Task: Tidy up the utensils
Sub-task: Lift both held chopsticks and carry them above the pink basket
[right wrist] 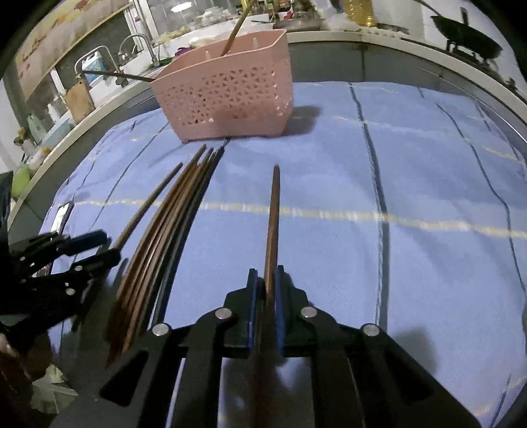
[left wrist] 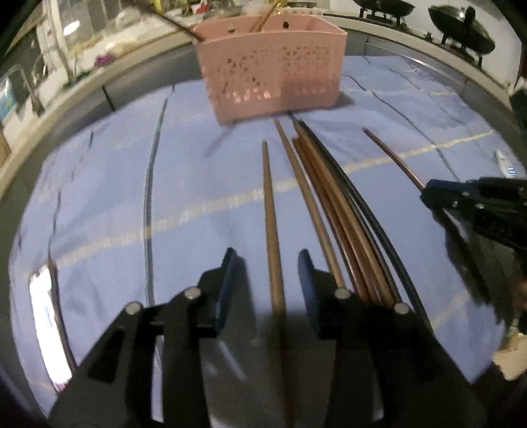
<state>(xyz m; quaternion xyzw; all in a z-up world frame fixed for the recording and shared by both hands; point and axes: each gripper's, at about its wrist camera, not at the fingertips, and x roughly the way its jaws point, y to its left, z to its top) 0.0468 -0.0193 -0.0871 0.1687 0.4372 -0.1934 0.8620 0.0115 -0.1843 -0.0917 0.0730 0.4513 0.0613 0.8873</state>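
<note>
The left gripper point(left wrist: 268, 260) has its two blue pads apart. A light brown chopstick point(left wrist: 270, 217) lies between them, but the pads do not press on it — there is a gap on each side. The stick points away toward the far pink basket point(left wrist: 273, 70).

The right gripper point(right wrist: 266, 283) has its pads pulled in tight on a dark brown chopstick point(right wrist: 273, 210). The pads touch the stick on both sides. This stick also points far, toward the pink basket point(right wrist: 227, 89).

No words or brand names can be read on any of the things.

Between the two grippers lies a bunch of chopsticks point(left wrist: 332, 204) on the blue cloth point(left wrist: 105, 184). Some are brown and some are black. In the left wrist view the bunch is just to the right of the left gripper. In the right wrist view the same bunch point(right wrist: 164, 224) is to the left of the right gripper, and the other gripper sits at the near left.

The pink basket stands at the far side of the cloth. It has little holes in its walls. One tan stick point(right wrist: 235, 28) stands tilted inside it — and a dark stick point(right wrist: 115, 75) pokes out over its left rim.
</note>
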